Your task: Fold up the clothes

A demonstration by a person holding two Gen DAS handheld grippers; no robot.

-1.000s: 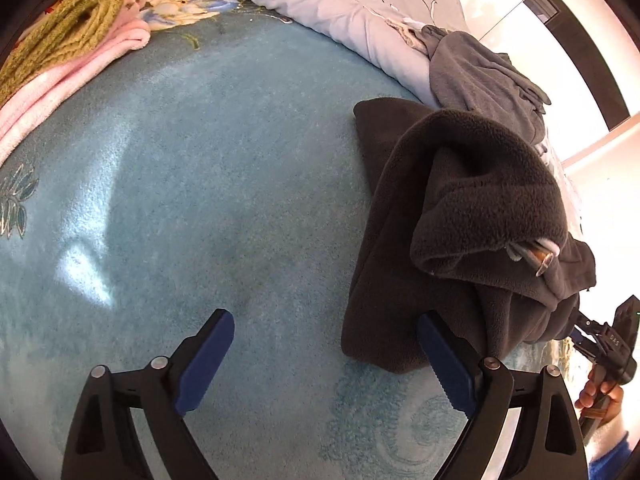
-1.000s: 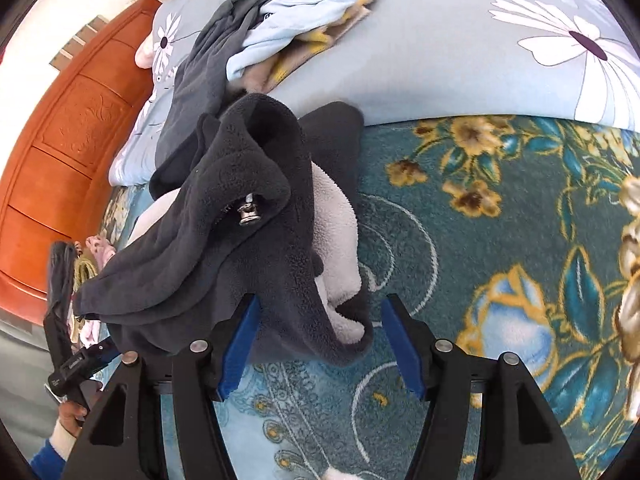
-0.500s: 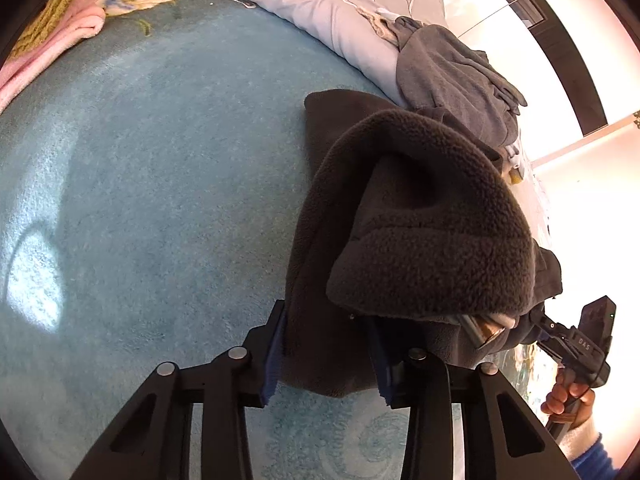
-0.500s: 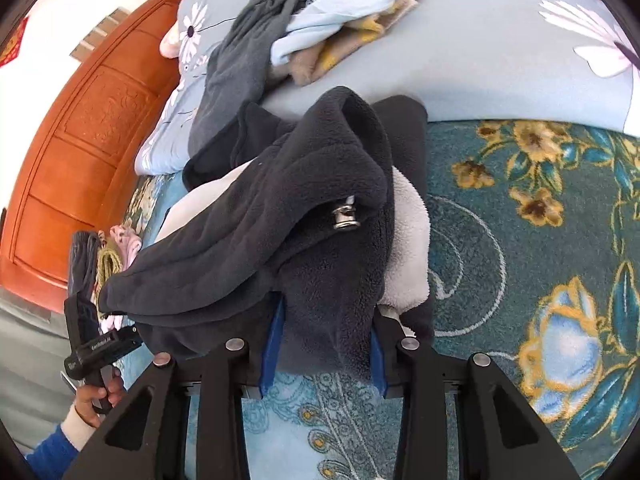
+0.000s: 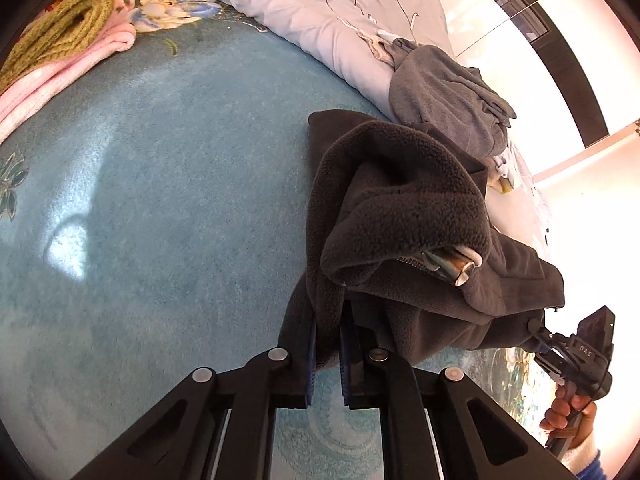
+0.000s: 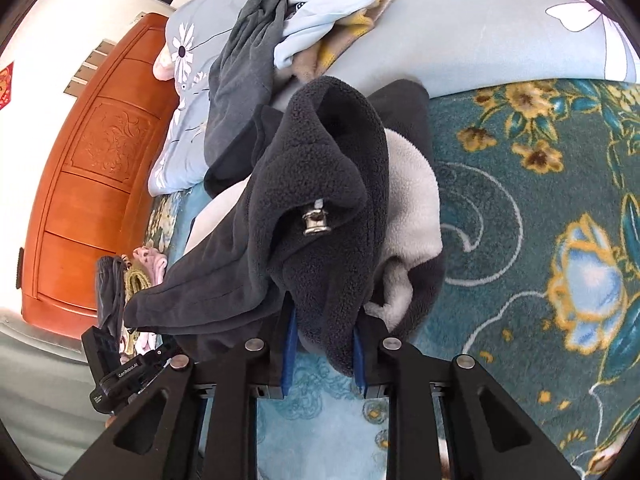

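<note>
A blue carpet (image 5: 160, 200) spreads under both tools. On it, bunched up directly ahead of them, lies the dark fleece jacket (image 5: 400, 208), its pale lining showing. The left gripper (image 5: 327, 344) has just been closing and now pinches the jacket's near edge. The right gripper (image 6: 323, 354) has just been closing too, clamped on a thicker fold, with a metal snap (image 6: 316, 222) just beyond its tips.

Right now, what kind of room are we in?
Most likely a bedroom. A flowered quilt lies across a bed covered by a blue floral blanket, loose clothes are piled on it, and a carved wooden headboard stands at one end.
</note>
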